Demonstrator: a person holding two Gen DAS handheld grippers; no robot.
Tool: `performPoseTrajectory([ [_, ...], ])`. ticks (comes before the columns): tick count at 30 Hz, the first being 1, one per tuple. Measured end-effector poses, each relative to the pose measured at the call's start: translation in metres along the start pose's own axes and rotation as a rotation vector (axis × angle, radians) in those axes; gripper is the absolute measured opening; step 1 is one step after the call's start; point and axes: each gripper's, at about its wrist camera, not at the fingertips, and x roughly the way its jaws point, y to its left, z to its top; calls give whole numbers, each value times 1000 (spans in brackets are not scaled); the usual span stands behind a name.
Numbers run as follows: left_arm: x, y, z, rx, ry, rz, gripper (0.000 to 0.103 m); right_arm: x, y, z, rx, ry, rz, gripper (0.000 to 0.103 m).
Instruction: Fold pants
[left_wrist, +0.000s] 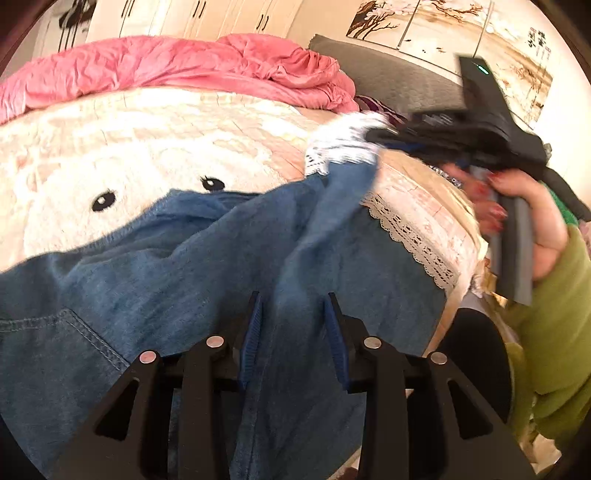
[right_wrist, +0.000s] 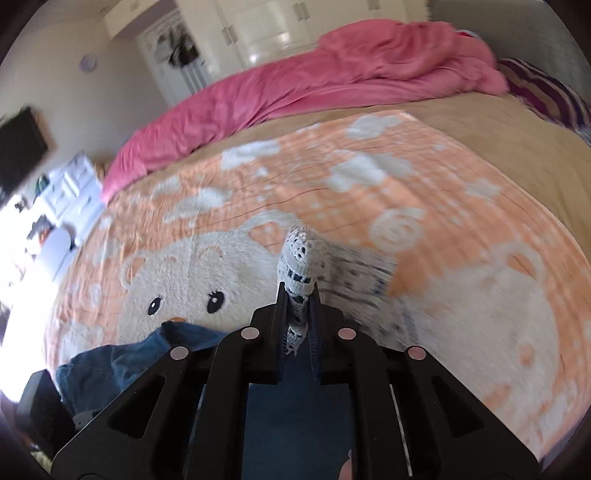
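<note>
Blue denim pants (left_wrist: 184, 266) with white lace hems lie on a bear-print blanket (left_wrist: 129, 166). My left gripper (left_wrist: 293, 314) is low over them. Its fingers stand apart with a ridge of denim running between them, and the pads do not press it. One leg is lifted up and to the right, its lace hem (left_wrist: 343, 144) clamped in my right gripper (left_wrist: 373, 134), which a hand (left_wrist: 517, 192) carries. The right wrist view shows my right gripper (right_wrist: 299, 291) shut on that lace hem (right_wrist: 301, 254), above the blanket (right_wrist: 369, 192). The other leg's lace hem (left_wrist: 406, 236) lies flat.
A crumpled pink duvet (left_wrist: 184, 66) lies along the far side of the bed, and a striped purple pillow (right_wrist: 546, 92) is at the far right. A green sleeve (left_wrist: 554, 295) is at the right. White furniture (right_wrist: 66, 192) stands beyond the bed's left side.
</note>
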Motion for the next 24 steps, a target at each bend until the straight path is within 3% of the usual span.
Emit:
performPoseTrajectory([
  [1, -2, -2, 0, 11, -9, 13, 49, -8, -7, -5, 16, -9, -3, 5],
  [5, 0, -6, 5, 53, -16, 3, 50, -28, -27, -22, 73, -18, -6, 5],
  [6, 0, -10, 4, 71, -15, 4, 43, -32, -30, -26, 81, -18, -7, 5],
  [7, -1, -15, 4, 96, -12, 17, 16, -33, -32, -29, 85, -15, -7, 5],
  [8, -3, -19, 3, 109, -8, 25, 5, -36, -35, -32, 94, -15, -5, 5],
  [9, -5, -22, 2, 122, -2, 31, 3, -38, -36, -35, 101, -16, -1, 5],
  [17, -31, -31, -8, 217, 24, -1, 2, -66, -50, -82, 163, -7, 26, 5],
  [23, -22, -33, -26, 254, 92, -2, 3, -64, -64, -126, 218, 91, 25, 7],
  [24, -21, -34, -28, 258, 101, -4, 3, -65, -66, -128, 218, 90, 12, 12],
])
